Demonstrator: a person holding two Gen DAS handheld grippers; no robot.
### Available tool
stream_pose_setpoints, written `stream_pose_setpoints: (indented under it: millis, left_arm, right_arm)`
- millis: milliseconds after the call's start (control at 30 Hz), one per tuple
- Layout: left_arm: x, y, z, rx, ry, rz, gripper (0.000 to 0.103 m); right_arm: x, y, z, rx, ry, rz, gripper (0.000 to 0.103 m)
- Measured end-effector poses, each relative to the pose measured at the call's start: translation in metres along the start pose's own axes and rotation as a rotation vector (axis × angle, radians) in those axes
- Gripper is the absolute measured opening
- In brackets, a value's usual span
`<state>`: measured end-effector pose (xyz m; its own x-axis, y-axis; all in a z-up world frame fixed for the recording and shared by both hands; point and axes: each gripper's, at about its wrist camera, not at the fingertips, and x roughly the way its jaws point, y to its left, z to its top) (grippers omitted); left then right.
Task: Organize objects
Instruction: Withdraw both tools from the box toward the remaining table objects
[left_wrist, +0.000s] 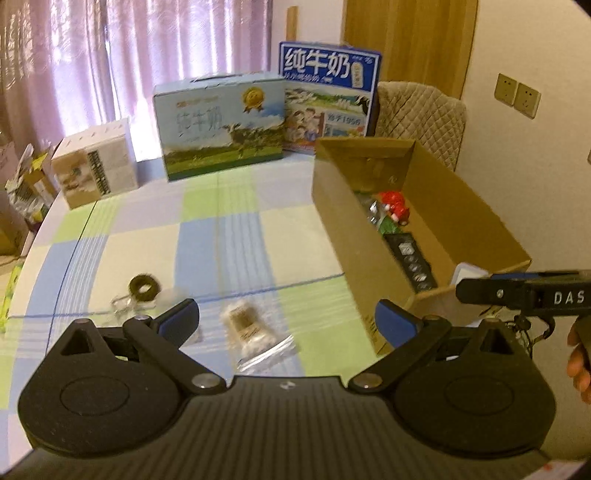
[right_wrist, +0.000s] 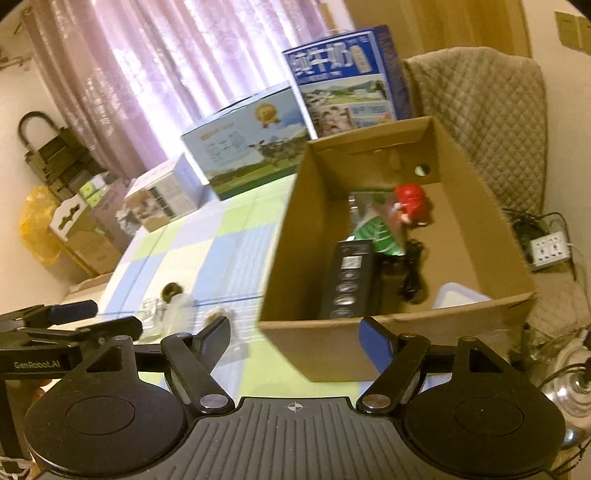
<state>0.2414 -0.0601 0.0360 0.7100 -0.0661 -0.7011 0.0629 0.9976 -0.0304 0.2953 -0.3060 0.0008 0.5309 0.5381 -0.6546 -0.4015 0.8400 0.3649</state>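
Note:
An open cardboard box (left_wrist: 354, 236) (right_wrist: 332, 343) stands on the checked tablecloth (left_wrist: 229, 236). Inside it lie a red toy (left_wrist: 395, 205) (right_wrist: 413, 205), a green packet (right_wrist: 373, 232), a long black box (left_wrist: 412, 260) (right_wrist: 349, 277) and a pale blue lid (right_wrist: 460, 293). On the cloth left of the box lie a clear bag with a beige item (left_wrist: 245, 328) and a dark ring (left_wrist: 144, 287) (right_wrist: 171, 291) in clear wrap. My left gripper (left_wrist: 288, 319) is open just above the beige bag. My right gripper (right_wrist: 295, 338) is open at the box's near wall, holding nothing.
Two milk cartons (left_wrist: 221, 125) (left_wrist: 328, 96) and a small white carton (left_wrist: 96, 166) stand at the table's far edge. A quilted chair (left_wrist: 421, 114) stands behind the box. Boxes and a yellow bag (right_wrist: 37, 229) sit on the floor at left. A power strip (right_wrist: 550, 249) lies right.

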Motion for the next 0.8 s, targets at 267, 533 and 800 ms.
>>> stream_pose_setpoints:
  millis: [267,533,800]
  left_arm:
    - [-0.003,0.032,-0.021,-0.044,0.077,0.042,0.100]
    - [-0.003,0.063,-0.038,-0.100,0.125,0.063,0.100]
    - [0.000,0.093,-0.050,-0.151,0.180,0.097,0.100]
  right_arm:
    - [0.020,0.036,-0.010,-0.059,0.042,0.040,0.074]
    - [0.045,0.072,-0.024,-0.152,0.085,0.057,0.074]
    - [0.072,0.099,-0.039,-0.204,0.139,0.064,0.074]
